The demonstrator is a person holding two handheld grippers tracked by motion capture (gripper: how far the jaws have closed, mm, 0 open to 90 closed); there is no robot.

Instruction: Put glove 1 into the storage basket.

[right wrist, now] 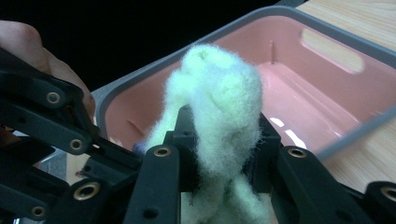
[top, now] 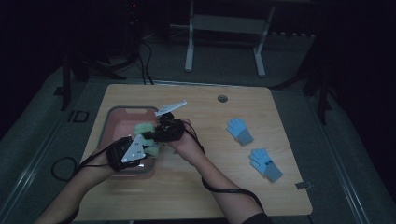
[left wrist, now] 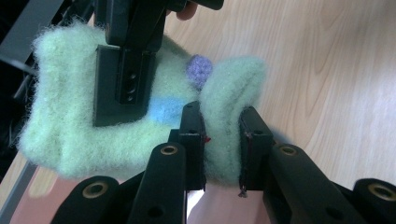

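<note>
Two grippers, both clamped on one fluffy green glove [top: 145,135], held just above the pink bin [top: 122,122]. L gripper [left wrist: 223,144] has its jaws pinched on a folded edge of the glove, fabric squeezed thin between the pads; the wood table [left wrist: 336,70] lies beyond it. R gripper [right wrist: 224,149] bites a bunched wad of the same glove, with the bin's open interior directly ahead of and below its jaws. In the L gripper view the R gripper's jaw sits across the glove's wider part, next to a blue patch and a purple tip, so the two grips are close together and the glove spans between them. Key relation, judged: bin lies under both grippers, nearer the L hand [top: 105,156]; letting go here should drop the glove inside. Two blue gloves [top: 239,130] lie well off to the R gripper's far side.
</note>
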